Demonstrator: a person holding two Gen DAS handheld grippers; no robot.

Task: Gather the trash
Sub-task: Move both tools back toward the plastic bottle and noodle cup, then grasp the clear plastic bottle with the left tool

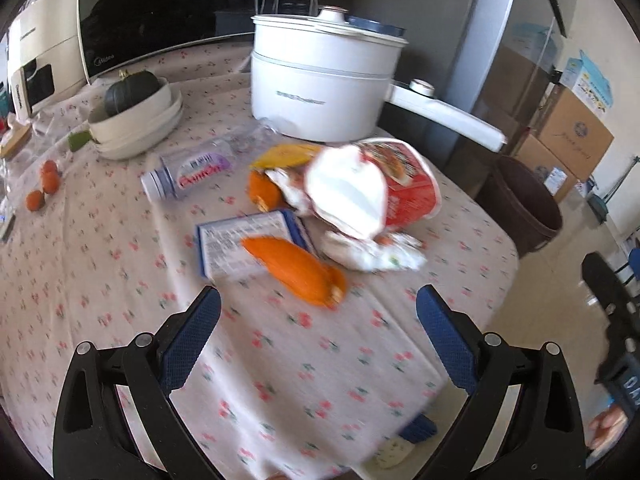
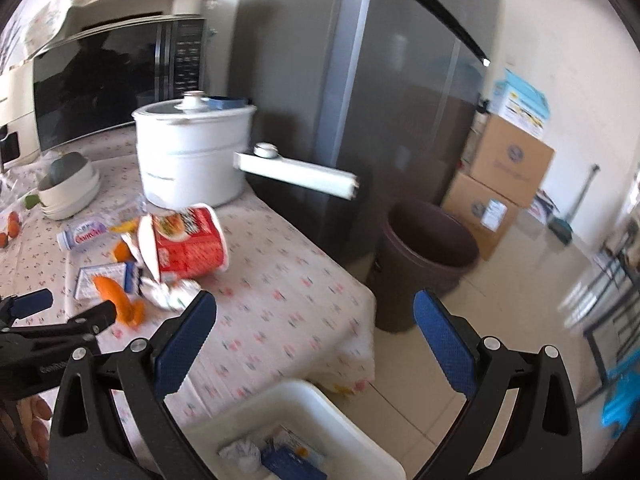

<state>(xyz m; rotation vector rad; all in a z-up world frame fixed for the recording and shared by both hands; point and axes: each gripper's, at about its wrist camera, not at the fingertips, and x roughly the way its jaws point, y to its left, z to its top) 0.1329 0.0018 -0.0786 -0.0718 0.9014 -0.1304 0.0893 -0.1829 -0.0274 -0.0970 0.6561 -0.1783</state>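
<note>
Task partly done: my white bin (image 2: 352, 436) below the bench (image 1: 280, 380) edge already holds some scraps. Orange peel (image 1: 294, 276), noodle cup (image 1: 400, 188), carton (image 1: 244, 240), and bottle (image 1: 188, 172) remain. My left gripper (image 1: 318, 330) and right gripper (image 2: 314, 334) have fingers spread, empty.

The black glass-fronted microwave oven (image 1: 160, 12) carries the brand "Midea" at its lower left corner. Lettering on the clear plastic bottle (image 1: 188, 172) is too blurred to read.

On the tabletop (image 1: 120, 280), a noodle cup (image 1: 384, 188) lies before the cooker (image 1: 320, 88); a bottle (image 1: 188, 172) lies left of it, peel (image 1: 296, 272) nearer.
</note>
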